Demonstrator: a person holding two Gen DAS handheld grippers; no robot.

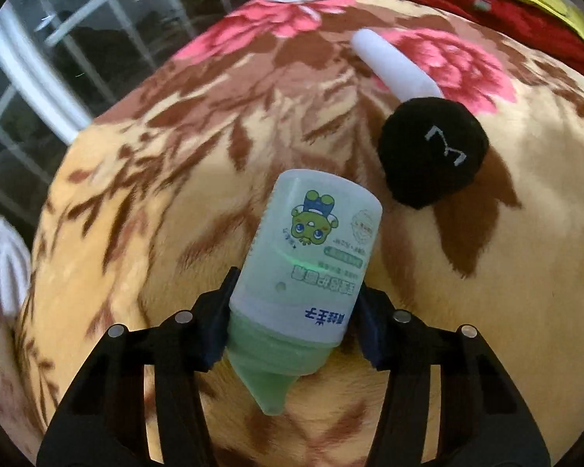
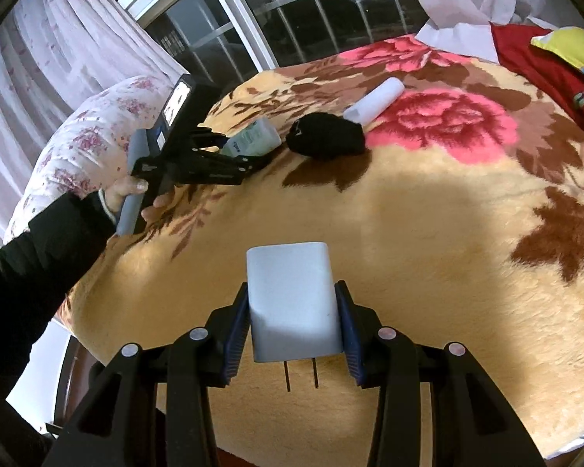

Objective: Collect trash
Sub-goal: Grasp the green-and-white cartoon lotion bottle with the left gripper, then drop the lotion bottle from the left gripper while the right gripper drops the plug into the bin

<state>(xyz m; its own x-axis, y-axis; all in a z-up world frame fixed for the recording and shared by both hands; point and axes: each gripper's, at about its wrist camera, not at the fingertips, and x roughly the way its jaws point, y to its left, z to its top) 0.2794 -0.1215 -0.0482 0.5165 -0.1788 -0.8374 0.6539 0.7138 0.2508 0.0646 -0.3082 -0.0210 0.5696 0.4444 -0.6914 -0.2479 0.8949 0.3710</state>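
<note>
Left gripper (image 1: 292,303) jaws clamped on pale green bottle (image 1: 311,249), gripped low on body near green cap, cap end toward camera, likely so it lifts clear of bed blanket (image 1: 175,202). Whether bottle is off blanket: unclear. Right gripper (image 2: 292,327) jaws hold white plug adapter (image 2: 292,299), prongs toward camera, above blanket. Black sock (image 1: 432,151) and white tube (image 1: 393,64) lie uncollected just beyond bottle, touching each other.

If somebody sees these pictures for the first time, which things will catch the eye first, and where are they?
First, the translucent green plastic bottle with a cartoon label, clamped in the left gripper over the plush floral blanket. Next, the white plug adapter with two prongs, held in the right gripper. Beyond the bottle lie a balled black sock and a white cylinder.
</note>
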